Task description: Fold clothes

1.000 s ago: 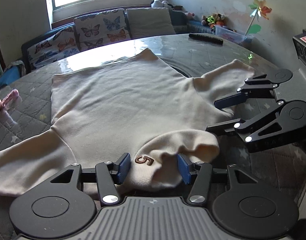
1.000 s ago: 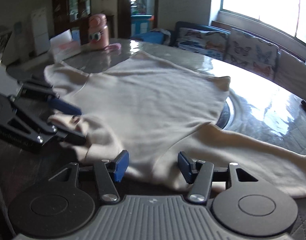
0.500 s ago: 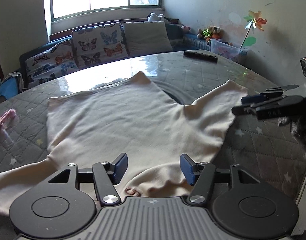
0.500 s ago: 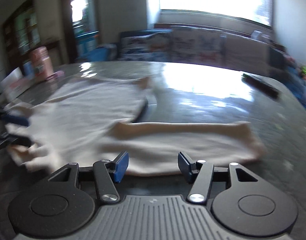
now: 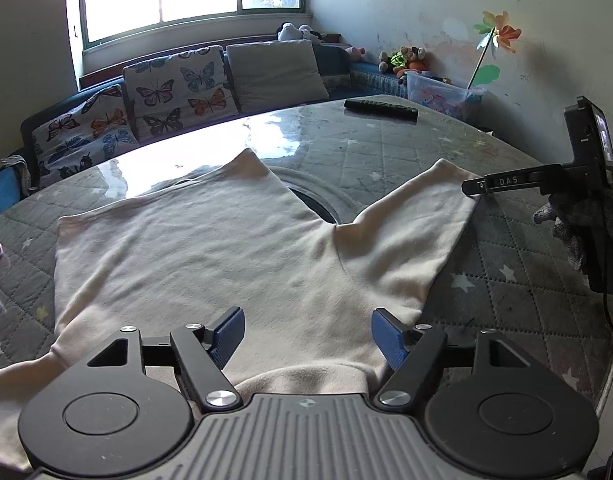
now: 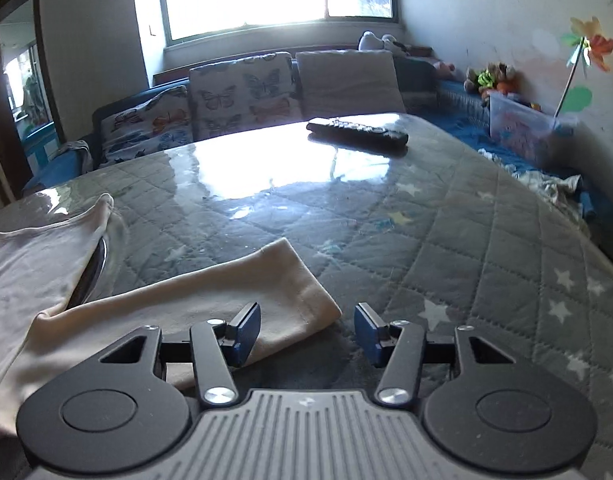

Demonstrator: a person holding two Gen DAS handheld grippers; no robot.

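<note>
A cream sweater (image 5: pixel 194 248) lies spread flat on the quilted grey table (image 5: pixel 506 248). My left gripper (image 5: pixel 306 324) hovers over its near neck edge. Its jaws are opening, with cloth below them but nothing pinched. The right sleeve (image 5: pixel 410 232) stretches toward the right. My right gripper (image 5: pixel 476 187), held by a gloved hand (image 5: pixel 566 232), sits at the cuff. In the right wrist view the cuff (image 6: pixel 282 292) lies just ahead of the right gripper (image 6: pixel 307 320). Those jaws are closing, the left finger over the cloth, the right over bare table, pads not pressing.
A black remote control (image 5: pixel 380 109) (image 6: pixel 356 134) lies at the far side of the table. A dark round inset (image 5: pixel 314 204) shows beside the sweater's hem. Butterfly cushions (image 5: pixel 174 88) line a sofa behind. The table's edge (image 6: pixel 594 248) curves down the right.
The left gripper let go of the bunched neck fold, drew back and spread wider. The right gripper swung from beside the neck out to the sleeve's cuff, rolling as it went.
</note>
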